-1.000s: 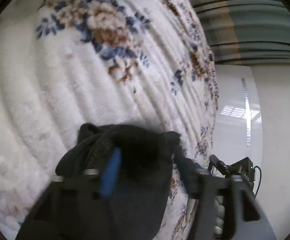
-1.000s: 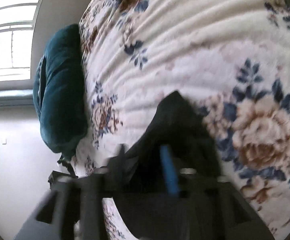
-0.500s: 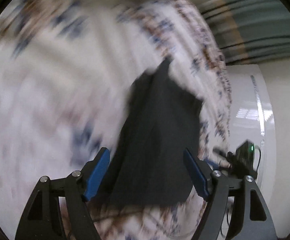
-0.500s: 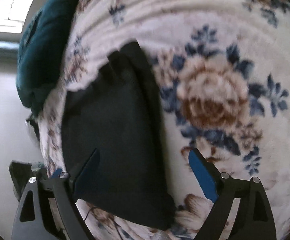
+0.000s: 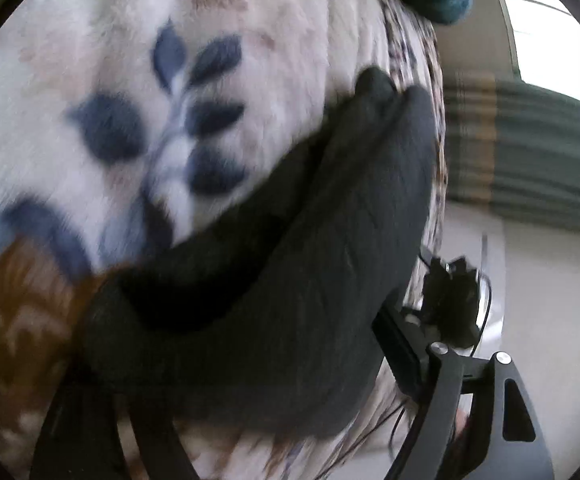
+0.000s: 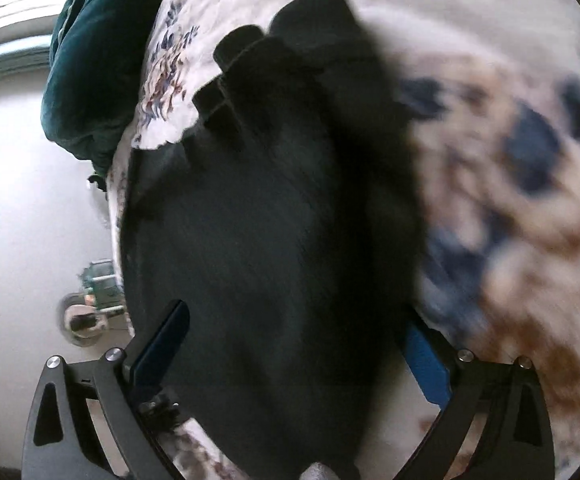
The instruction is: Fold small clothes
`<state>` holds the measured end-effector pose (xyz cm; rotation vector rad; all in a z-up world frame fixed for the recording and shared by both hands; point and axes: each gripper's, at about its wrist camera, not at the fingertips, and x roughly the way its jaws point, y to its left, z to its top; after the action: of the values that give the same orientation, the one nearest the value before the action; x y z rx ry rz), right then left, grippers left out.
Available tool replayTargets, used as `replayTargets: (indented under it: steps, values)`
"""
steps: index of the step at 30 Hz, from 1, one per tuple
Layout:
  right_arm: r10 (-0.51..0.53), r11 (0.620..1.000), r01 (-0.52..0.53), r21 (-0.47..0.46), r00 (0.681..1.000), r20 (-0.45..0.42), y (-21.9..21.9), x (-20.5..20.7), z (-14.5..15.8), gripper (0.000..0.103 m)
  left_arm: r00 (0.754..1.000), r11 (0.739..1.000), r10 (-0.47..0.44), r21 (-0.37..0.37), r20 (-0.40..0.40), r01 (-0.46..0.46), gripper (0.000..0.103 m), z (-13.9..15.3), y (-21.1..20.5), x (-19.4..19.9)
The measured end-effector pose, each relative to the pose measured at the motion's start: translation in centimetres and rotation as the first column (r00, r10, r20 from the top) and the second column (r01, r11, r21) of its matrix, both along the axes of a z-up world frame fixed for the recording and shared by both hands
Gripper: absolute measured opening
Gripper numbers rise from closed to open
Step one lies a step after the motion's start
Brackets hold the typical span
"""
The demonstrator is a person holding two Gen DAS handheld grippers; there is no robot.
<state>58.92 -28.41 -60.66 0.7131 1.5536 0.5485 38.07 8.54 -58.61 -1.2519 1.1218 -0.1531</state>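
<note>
Black knit garment [image 6: 273, 240] lies folded on the floral fleece bed [image 5: 209, 60]; right gripper [image 6: 290, 344] fingers spread astride it, left gripper's [image 5: 249, 380] spread unclear; next, probably pinch an edge.

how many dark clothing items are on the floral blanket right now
1. A single dark grey knit garment lies folded near the edge of the cream floral fleece blanket, between the open fingers of the right tool. More could lie outside these close views.

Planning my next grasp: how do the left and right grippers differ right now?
The right gripper shows both blue pads, spread either side of the black garment; the left gripper has one finger hidden under it. The right gripper looks along the garment's length; the left gripper meets it at a slant. Both are open, over the floral blanket.
</note>
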Motion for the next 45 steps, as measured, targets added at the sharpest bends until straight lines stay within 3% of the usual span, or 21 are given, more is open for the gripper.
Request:
replayTargets:
  steps: [2, 3, 4, 5, 7, 9, 14, 16, 18, 20, 22, 25, 27, 28, 30, 32, 33, 35, 38, 41, 45]
  values:
    - [0.009, 1.0, -0.009, -0.007, 1.0, 0.025, 1.0, 0.3, 0.1, 0.1, 0.999, 0.999, 0.053, 0.011, 0.003, -0.053, 0.078, 0.6, 0.1, 0.1]
    - [0.014, 1.0, -0.013, -0.017, 0.999, 0.043, 1.3, 0.1, 0.3, 0.088, 0.997, 0.997, 0.076, 0.018, 0.011, -0.076, 0.075, 1.0, 0.2, 0.1]
    - [0.012, 0.999, -0.011, -0.033, 0.999, 0.048, 1.4, -0.2, 0.4, 0.073, 0.996, 0.995, 0.091, 0.024, 0.02, -0.092, 0.06, 1.4, 0.4, 0.0]
    - [-0.007, 0.999, 0.009, -0.045, 0.999, 0.043, 1.0, -0.7, 0.3, 0.033, 0.994, 0.995, 0.101, 0.023, 0.028, -0.102, 0.044, 1.7, 0.8, -0.1]
    - [-0.088, 0.996, 0.087, 0.01, 0.995, 0.037, -0.1, -2.3, 0.8, 0.028, 0.994, 0.995, 0.103, 0.005, 0.039, -0.103, 0.039, 2.4, 1.6, -0.1]
    - [-0.121, 0.993, 0.121, 0.003, 0.991, 0.06, -0.2, -4.0, 2.0, 0.026, 0.997, 0.997, 0.065, 0.025, 0.049, -0.066, 0.037, 3.6, 2.1, 0.3]
    - [-0.27, 0.963, 0.269, 0.032, 0.962, 0.038, -0.4, -12.3, 5.1, 0.024, 0.996, 0.995, -0.064, 0.086, 0.068, 0.058, 0.037, 7.3, 4.2, 3.0]
    - [-0.338, 0.941, 0.338, 0.034, 0.941, 0.005, -0.1, -17.3, 5.8, 0.024, 0.983, 0.981, -0.169, 0.113, 0.076, 0.16, 0.037, 8.6, 4.9, 4.2]
    - [-0.398, 0.916, 0.4, 0.031, 0.916, -0.043, 0.9, -22.6, 6.1, 0.024, 0.954, 0.95, -0.296, 0.117, 0.05, 0.289, 0.037, 8.7, 4.9, 4.9]
    - [-0.443, 0.895, 0.446, 0.006, 0.891, -0.1, 2.7, -27.7, 5.6, 0.024, 0.908, 0.894, -0.418, 0.162, -0.032, 0.417, 0.038, 7.9, 4.3, 4.8]
    - [-0.464, 0.885, 0.464, -0.041, 0.87, -0.169, 4.1, -31.6, 3.8, 0.025, 0.878, 0.859, -0.47, 0.186, -0.085, 0.478, 0.05, 6.7, 3.8, 3.7]
    - [-0.503, 0.864, 0.494, -0.101, 0.833, -0.229, 4.0, -34.0, 1.0, 0.041, 0.875, 0.853, -0.469, 0.193, -0.121, 0.484, 0.064, 5.3, 3.7, 2.4]
    - [-0.49, 0.872, 0.478, -0.109, 0.841, -0.229, 3.3, -33.8, 1.4, 0.047, 0.902, 0.88, -0.421, 0.2, -0.092, 0.431, 0.065, 6.2, 4.2, 2.0]
    - [-0.478, 0.878, 0.465, -0.113, 0.852, -0.213, 3.0, -33.7, 1.9, 0.049, 0.912, 0.886, -0.4, 0.22, -0.085, 0.409, 0.071, 6.8, 4.4, 1.7]
    - [-0.438, 0.897, 0.419, -0.139, 0.883, -0.168, 2.1, -33.8, 3.7, 0.06, 0.935, 0.896, -0.349, 0.27, -0.061, 0.353, 0.071, 8.8, 5.2, 0.4]
    - [-0.401, 0.907, 0.375, -0.189, 0.908, -0.121, 1.0, -34.2, 6.2, 0.064, 0.952, 0.897, -0.303, 0.327, -0.034, 0.298, 0.071, 11.0, 5.6, -1.2]
    - [-0.39, 0.907, 0.363, -0.214, 0.916, -0.099, 0.3, -34.5, 7.3, 0.065, 0.96, 0.885, -0.279, 0.38, -0.027, 0.268, 0.072, 12.2, 5.9, -2.6]
    - [-0.368, 0.905, 0.344, -0.252, 0.928, -0.056, -0.8, -34.4, 9.6, 0.066, 0.97, 0.836, -0.237, 0.498, -0.049, 0.229, 0.074, 13.8, 6.2, -5.7]
    - [-0.339, 0.899, 0.331, -0.288, 0.941, 0.023, -1.7, -32.3, 11.8, 0.069, 0.973, 0.771, -0.189, 0.593, -0.133, 0.231, 0.076, 13.2, 6.0, -9.8]
    - [-0.298, 0.902, 0.312, -0.299, 0.95, 0.092, -2.4, -28.1, 11.9, 0.069, 0.952, 0.742, -0.187, 0.6, -0.244, 0.3, 0.076, 9.7, 5.2, -13.2]
    - [-0.205, 0.921, 0.242, -0.304, 0.967, 0.15, -0.8, -20.2, 9.8, 0.069, 0.923, 0.745, -0.181, 0.565, -0.341, 0.355, 0.076, 5.1, 4.5, -15.1]
